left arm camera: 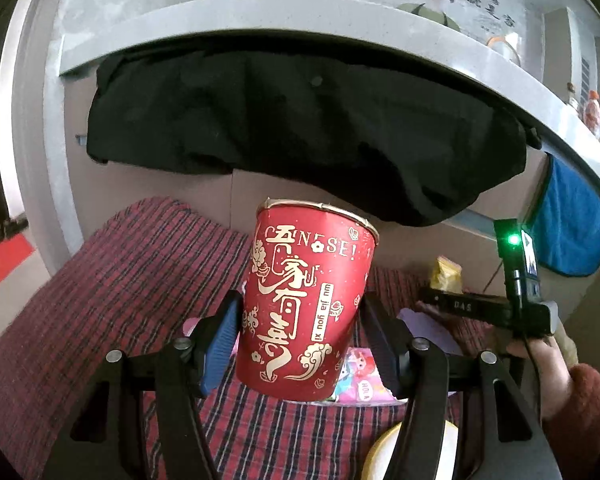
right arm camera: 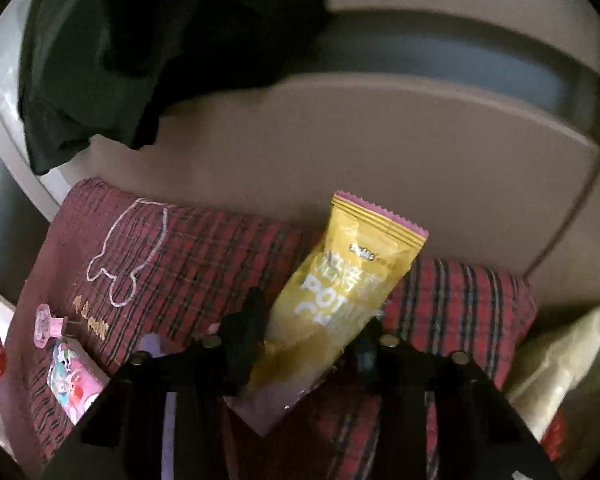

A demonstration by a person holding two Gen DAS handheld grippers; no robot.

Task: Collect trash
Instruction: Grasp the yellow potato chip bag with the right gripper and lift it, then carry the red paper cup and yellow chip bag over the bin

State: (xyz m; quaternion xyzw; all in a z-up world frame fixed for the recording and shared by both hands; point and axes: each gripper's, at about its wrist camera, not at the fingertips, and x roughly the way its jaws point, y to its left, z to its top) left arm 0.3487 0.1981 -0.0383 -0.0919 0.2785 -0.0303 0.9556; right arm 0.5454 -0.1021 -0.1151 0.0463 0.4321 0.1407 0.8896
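A red paper cup (left arm camera: 308, 280) with gold lettering hangs upright above the red plaid cushion (left arm camera: 120, 280), clamped at its lower sides by my left gripper (left arm camera: 300, 304). In the right wrist view, a yellow chip bag (right arm camera: 352, 272) leans against the brown seat back (right arm camera: 380, 152). Its lower half sits between the fingers of my right gripper (right arm camera: 312, 336), which touch both of its edges. The same bag (left arm camera: 446, 274) shows small in the left view, behind the right gripper's body (left arm camera: 500, 304), which a hand in a red sleeve holds.
A black garment (left arm camera: 300, 120) drapes from a grey ledge (left arm camera: 260, 20) above the seat, with a blue cloth (left arm camera: 572, 224) to its right. A pink cartoon packet (right arm camera: 76, 384) and a pink pin (right arm camera: 46, 326) lie on the plaid. A pale plastic bag (right arm camera: 560, 360) sits far right.
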